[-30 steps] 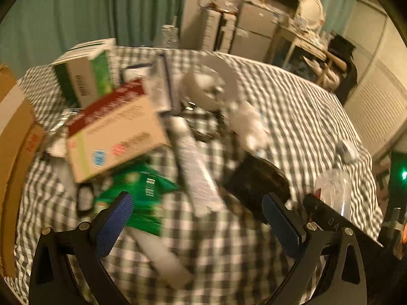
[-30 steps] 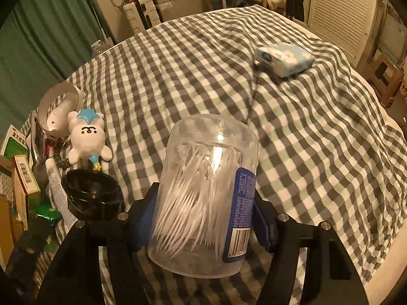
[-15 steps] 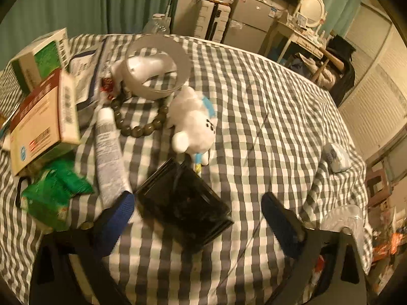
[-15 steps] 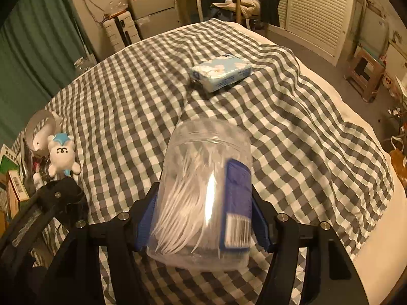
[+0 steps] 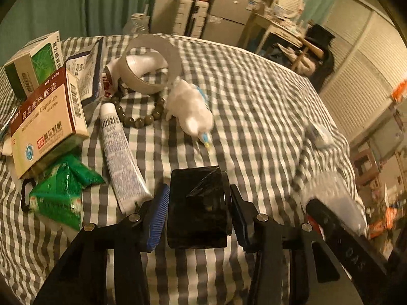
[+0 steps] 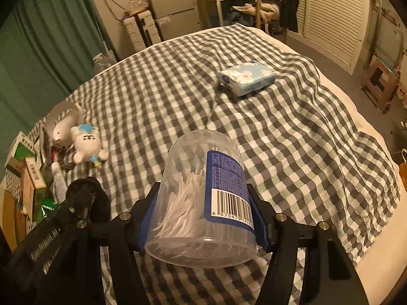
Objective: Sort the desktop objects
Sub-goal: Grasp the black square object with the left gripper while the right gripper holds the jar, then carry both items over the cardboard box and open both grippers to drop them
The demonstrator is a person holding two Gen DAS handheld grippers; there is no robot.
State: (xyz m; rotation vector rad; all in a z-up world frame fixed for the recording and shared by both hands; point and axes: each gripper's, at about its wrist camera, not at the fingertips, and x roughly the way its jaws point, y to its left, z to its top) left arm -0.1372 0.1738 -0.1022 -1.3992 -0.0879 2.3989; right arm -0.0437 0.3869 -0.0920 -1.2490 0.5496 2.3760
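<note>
My left gripper (image 5: 197,211) is shut on a shiny black box (image 5: 197,207), held just above the checked tablecloth (image 5: 254,96). My right gripper (image 6: 202,213) is shut on a clear jar of toothpicks with a blue label (image 6: 203,203), lifted above the cloth; it shows blurred at the right of the left wrist view (image 5: 333,195). The left gripper with the black box shows at the lower left of the right wrist view (image 6: 86,198).
Left of the black box lie a white tube (image 5: 119,157), a green packet (image 5: 61,190), medicine boxes (image 5: 45,119), a bead bracelet (image 5: 137,120), a tape roll (image 5: 152,63) and a white plush toy (image 5: 190,111). A blue tissue pack (image 6: 248,77) lies far right.
My left gripper swung right from the medicine boxes, came down over the black box and closed on it. My right gripper lifted and turned the toothpick jar, barcode now facing me.
</note>
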